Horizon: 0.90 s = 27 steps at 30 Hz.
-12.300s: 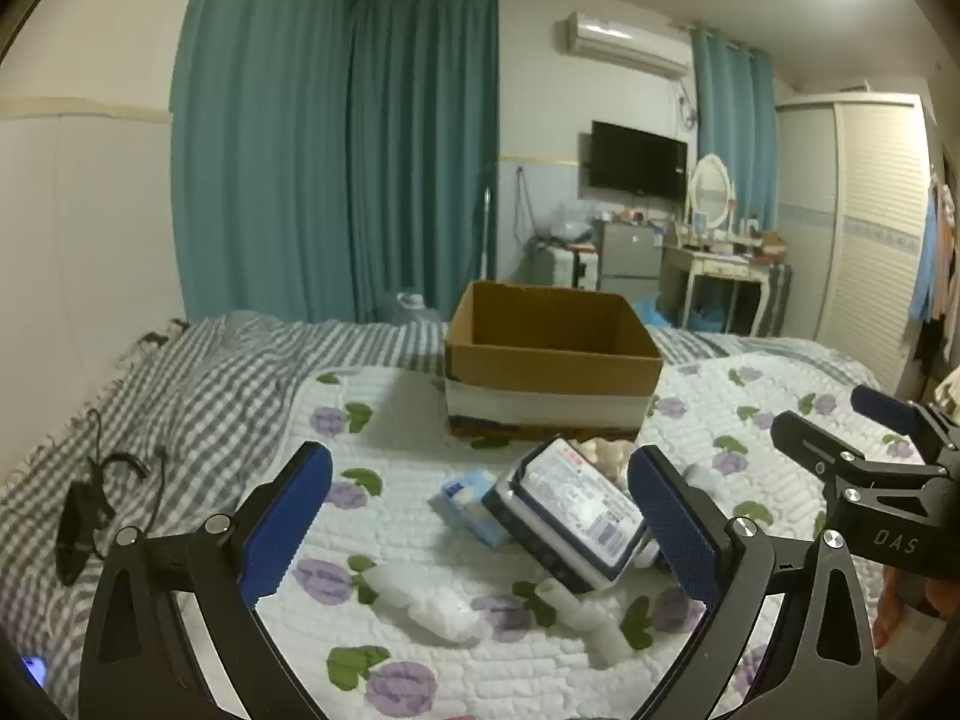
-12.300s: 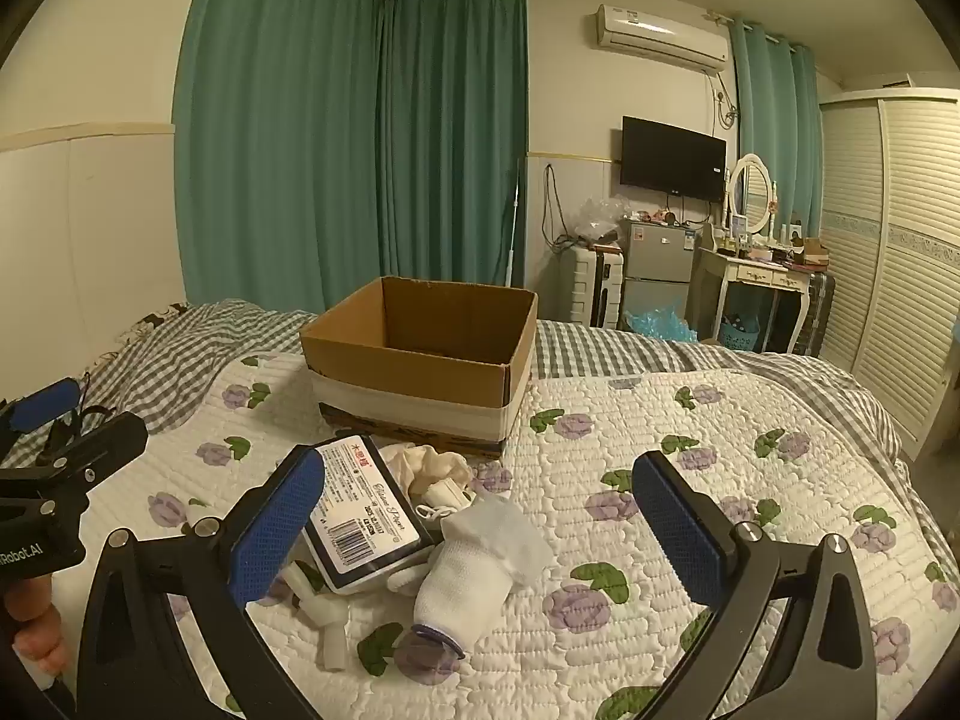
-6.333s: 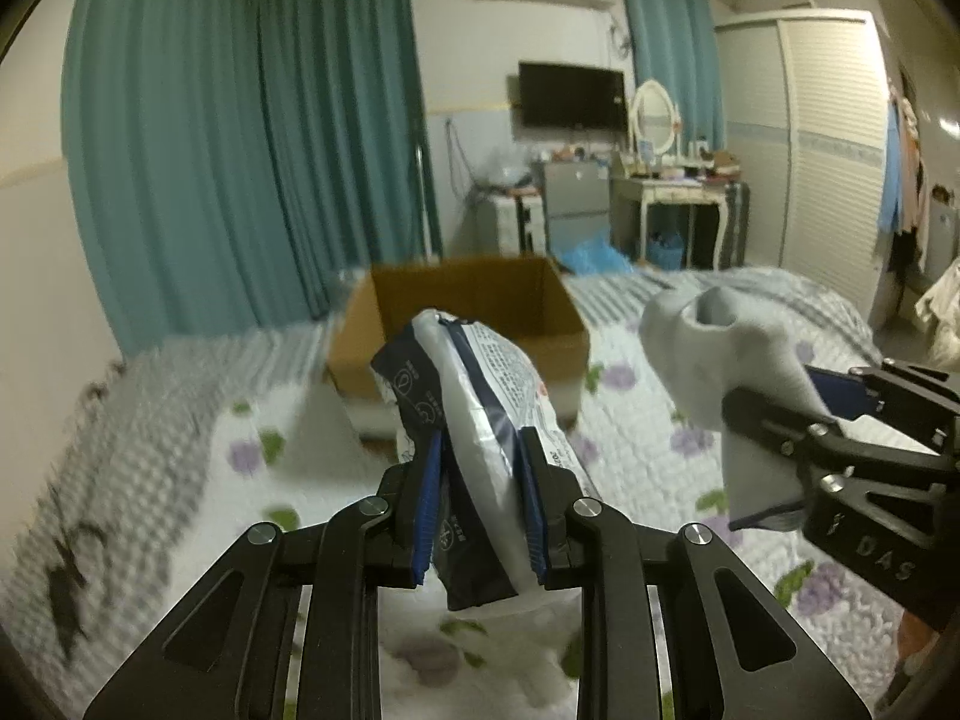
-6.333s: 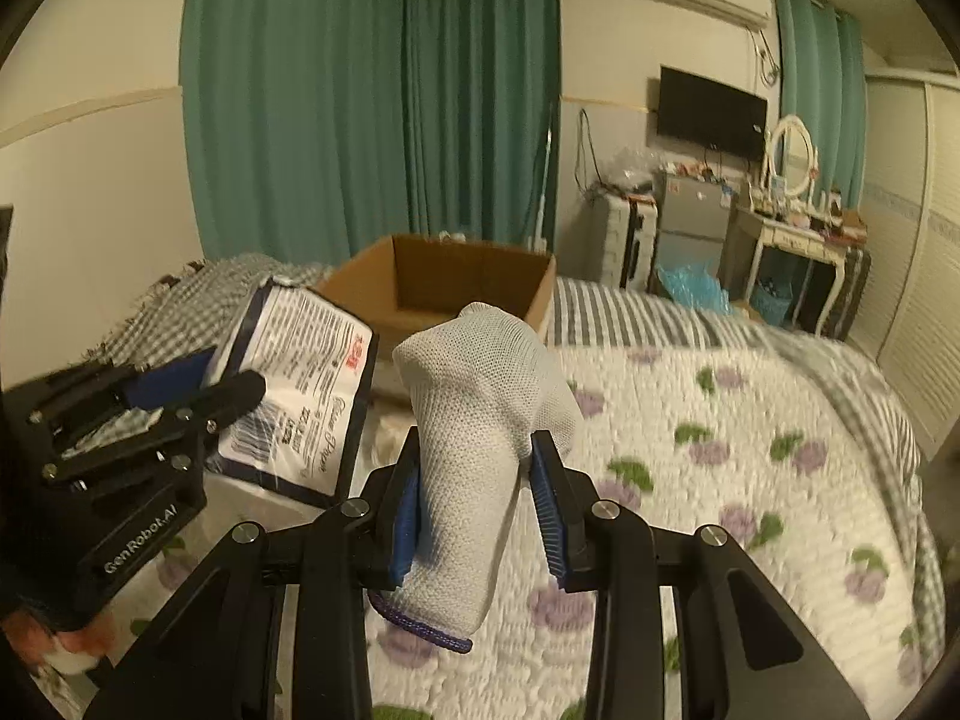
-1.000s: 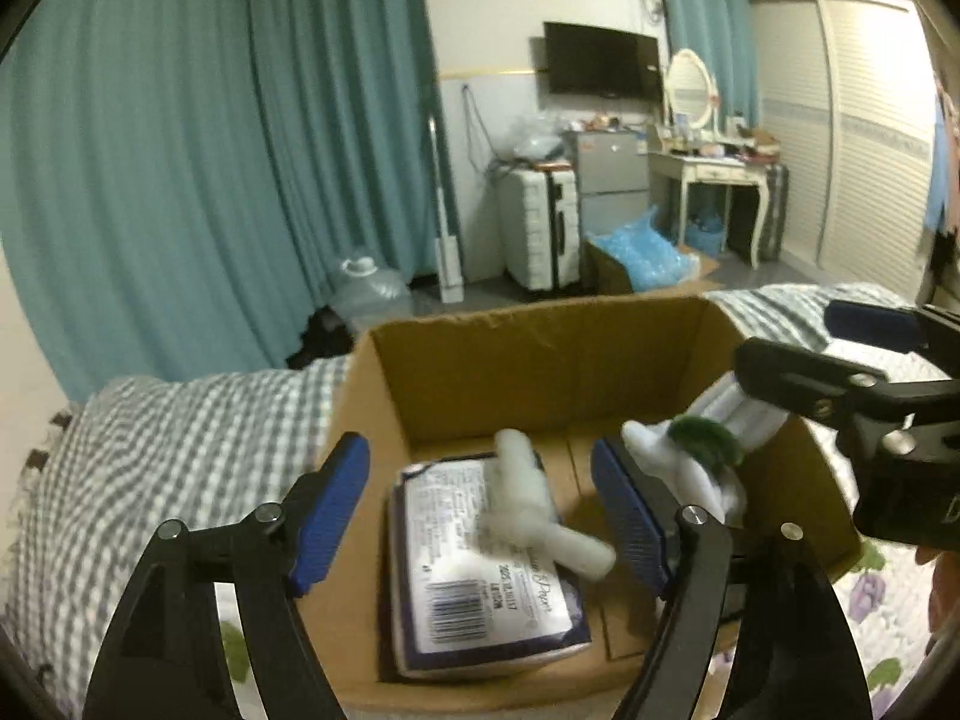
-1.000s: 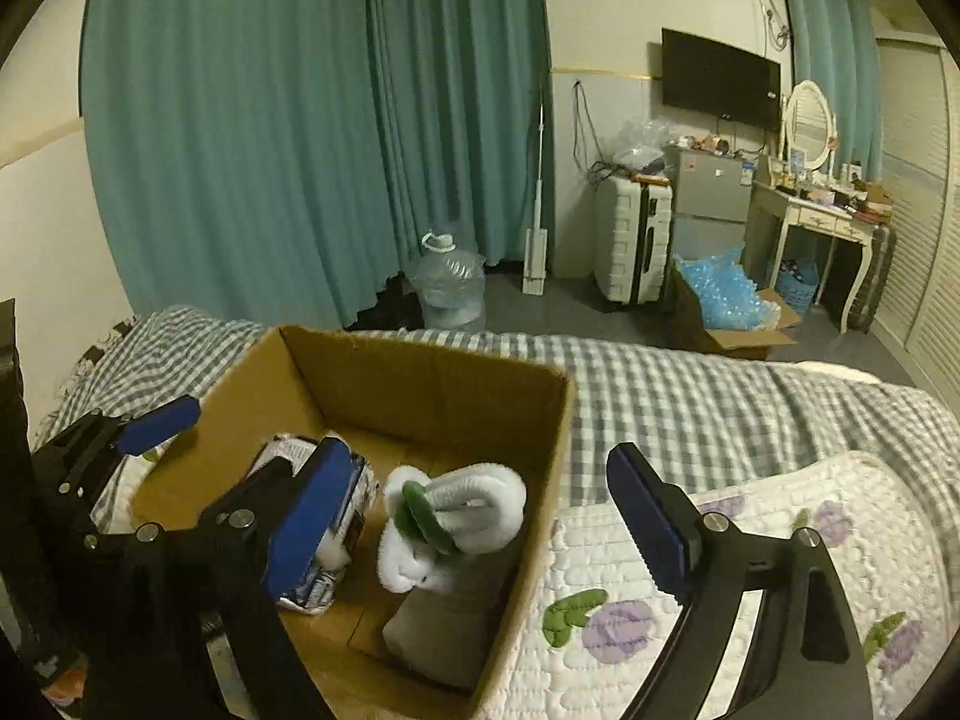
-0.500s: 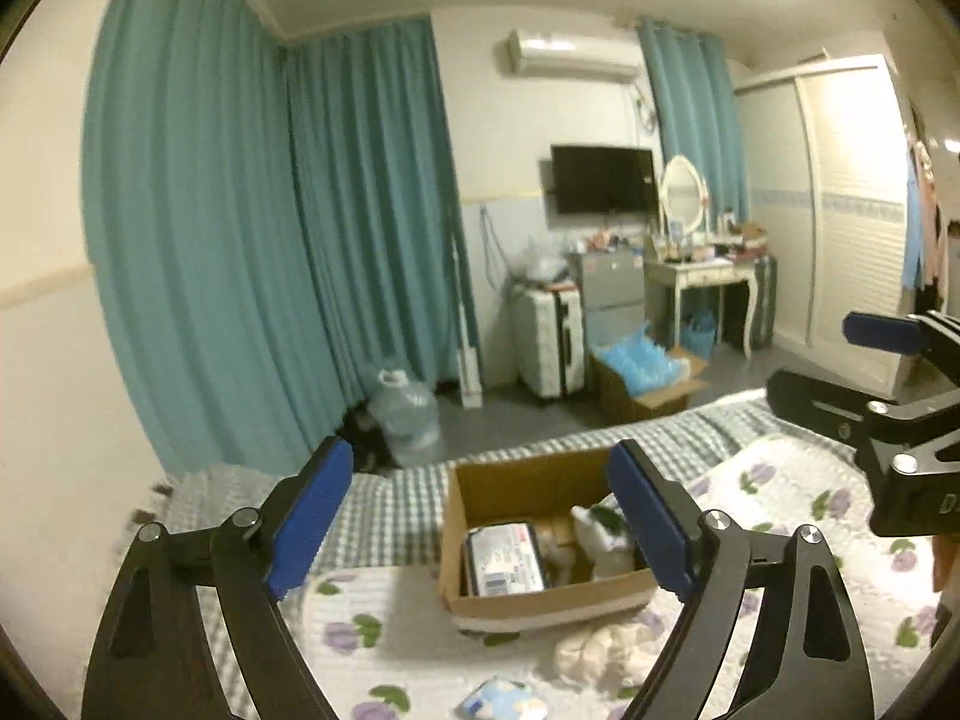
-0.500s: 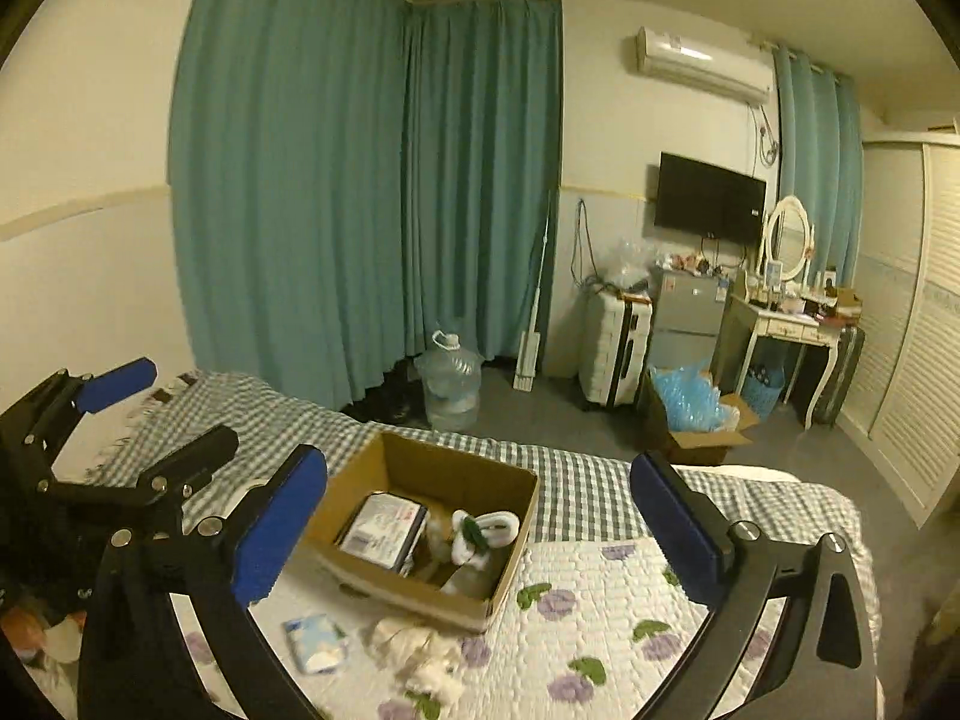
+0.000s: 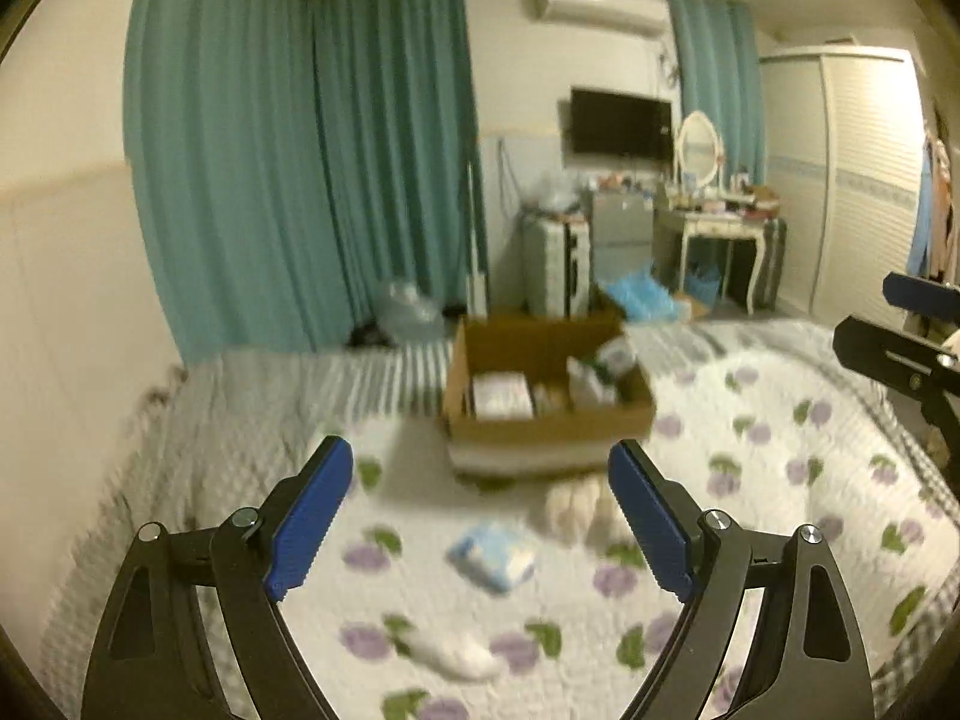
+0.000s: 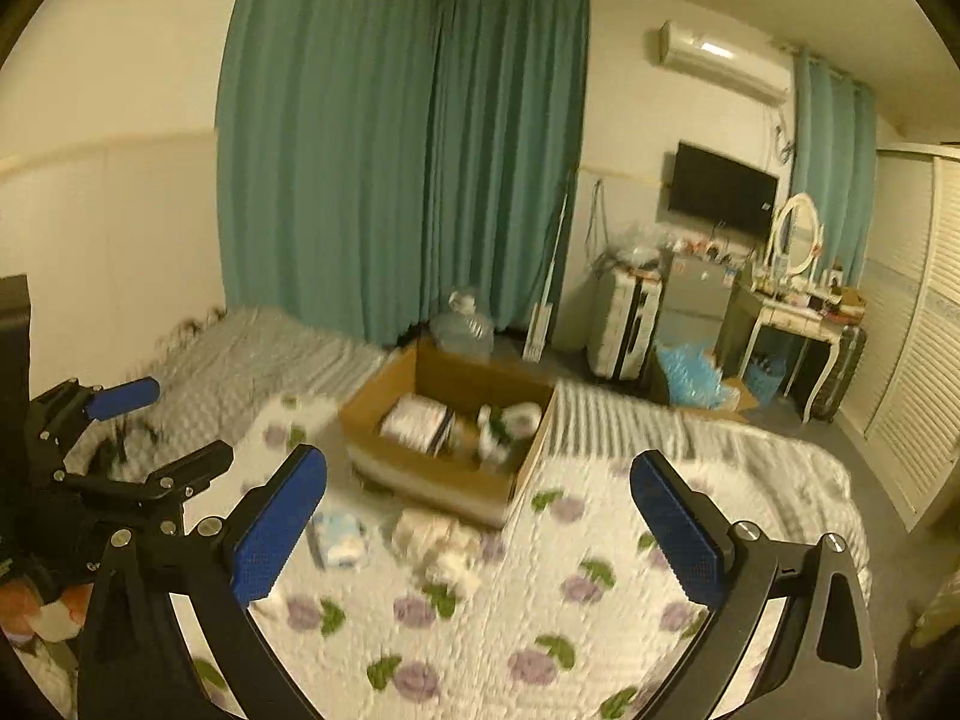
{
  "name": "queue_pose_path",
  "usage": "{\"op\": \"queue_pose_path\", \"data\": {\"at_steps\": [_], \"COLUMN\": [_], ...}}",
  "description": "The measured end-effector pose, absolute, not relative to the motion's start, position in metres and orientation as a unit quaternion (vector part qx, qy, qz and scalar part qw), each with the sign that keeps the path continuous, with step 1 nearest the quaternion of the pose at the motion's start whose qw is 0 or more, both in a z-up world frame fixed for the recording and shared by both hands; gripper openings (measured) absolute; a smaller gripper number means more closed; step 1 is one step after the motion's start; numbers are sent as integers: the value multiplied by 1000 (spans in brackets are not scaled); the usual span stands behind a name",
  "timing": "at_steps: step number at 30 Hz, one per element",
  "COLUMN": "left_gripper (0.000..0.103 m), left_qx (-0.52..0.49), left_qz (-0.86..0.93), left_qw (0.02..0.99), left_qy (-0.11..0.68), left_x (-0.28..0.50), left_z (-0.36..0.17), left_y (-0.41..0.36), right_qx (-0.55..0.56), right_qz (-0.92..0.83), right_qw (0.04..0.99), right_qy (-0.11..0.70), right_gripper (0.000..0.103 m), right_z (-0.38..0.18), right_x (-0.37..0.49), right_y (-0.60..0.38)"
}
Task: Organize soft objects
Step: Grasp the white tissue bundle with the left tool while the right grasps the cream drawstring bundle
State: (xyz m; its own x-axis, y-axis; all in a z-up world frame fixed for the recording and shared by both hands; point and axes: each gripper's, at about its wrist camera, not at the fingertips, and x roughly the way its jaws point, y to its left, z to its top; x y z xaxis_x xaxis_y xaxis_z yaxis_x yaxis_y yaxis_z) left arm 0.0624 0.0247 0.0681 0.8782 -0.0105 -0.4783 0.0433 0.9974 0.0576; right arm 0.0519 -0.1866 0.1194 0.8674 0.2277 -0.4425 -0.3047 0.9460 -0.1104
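- The bed [image 9: 840, 438], under a white quilt with purple flowers, carried everything; the box served as the landmark for the rest.
- The cardboard box [image 9: 543, 414] sat open-topped on the quilt and already held a flat white packet [image 9: 501, 395] on its left side and rolled white socks [image 10: 516, 417] on its right.
- A cream bundle of cloth [image 9: 576, 510] lay just in front of the box, near its right corner. It looked light and limp, likely to sag, so a pinch at its bunched middle seemed best. Blur hid any clear long axis.
- A pale blue tissue pack [image 9: 493, 553] lay further in front of the box, tilted, with its long axis slanted toward the box's right corner. It seemed light, squashy and slick in its wrapper, best taken across the short width.
- A small white roll [image 9: 456, 657] lay furthest from the box, long axis roughly parallel to the box front. It seemed soft and very light, best taken at mid-length.
- The left gripper [image 9: 480, 519] hung above the quilt, spread wide and holding nothing.
- The right gripper [image 10: 480, 531] was likewise spread wide and empty.
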Motion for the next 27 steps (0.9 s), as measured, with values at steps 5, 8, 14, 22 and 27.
{"op": "queue_pose_path", "data": {"at_steps": [5,8,14,22,27], "left_gripper": [88,88,88,88,55], "left_qx": [37,73,74,23,57], "left_qz": [11,22,26,29,31], "left_qw": [955,941,918,897,897], "left_qy": [295,329,389,440,437], "left_x": [58,65,74,96,101], "left_z": [-11,-53,-106,-140,-147], "left_y": [26,27,46,56,39], "right_qx": [-75,-66,-65,-47,-47], "right_qz": [159,160,153,146,129], "right_qw": [942,932,916,902,904], "right_qy": [285,317,364,403,404], "right_gripper": [102,102,102,102,102], "right_z": [36,-5,-57,-94,-105], "right_x": [79,94,119,136,145], "right_y": [-182,-181,-182,-181,-184]}}
